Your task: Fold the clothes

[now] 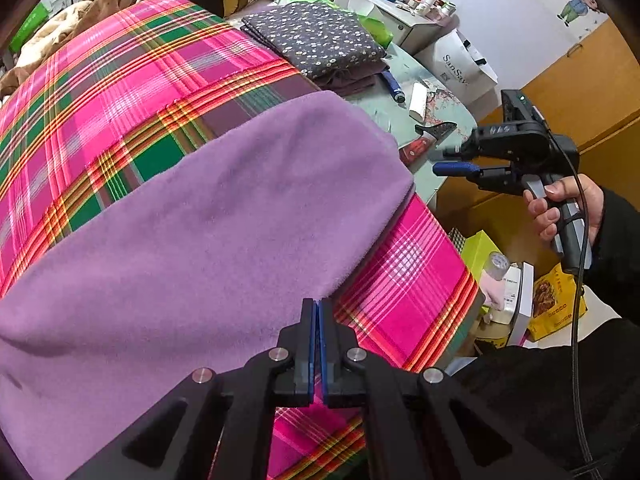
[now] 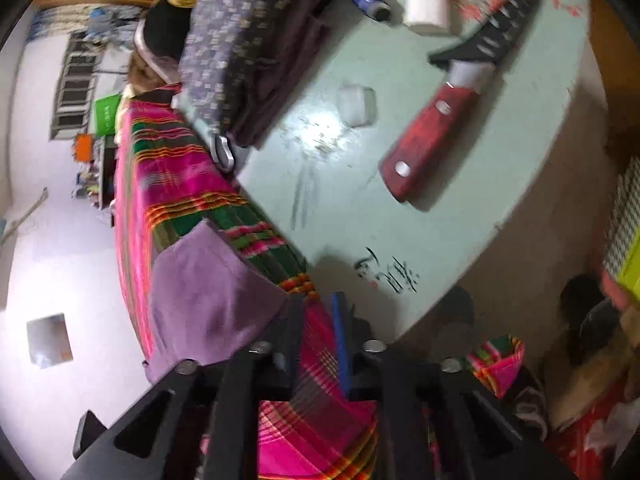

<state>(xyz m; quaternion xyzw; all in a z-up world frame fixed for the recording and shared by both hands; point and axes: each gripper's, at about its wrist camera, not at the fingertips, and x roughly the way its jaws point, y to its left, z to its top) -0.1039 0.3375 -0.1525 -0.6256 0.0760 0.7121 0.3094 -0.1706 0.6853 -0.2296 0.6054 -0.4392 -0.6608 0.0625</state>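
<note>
Left wrist view: my left gripper [image 1: 317,308] has its fingers pressed together, pinching the near edge of the purple cloth [image 1: 208,232], which lies spread over the pink plaid cloth [image 1: 120,92] on the table [image 1: 404,120]. My right gripper [image 1: 450,162], held in my hand [image 1: 568,208], hangs beside the table with fingers spread. A folded floral cloth [image 1: 316,40] sits further back.

Right wrist view: blurred; my fingers [image 2: 340,340] stand apart over the plaid, the purple cloth [image 2: 208,300] just left. A red-handled knife [image 2: 436,132] lies on the table.
</note>
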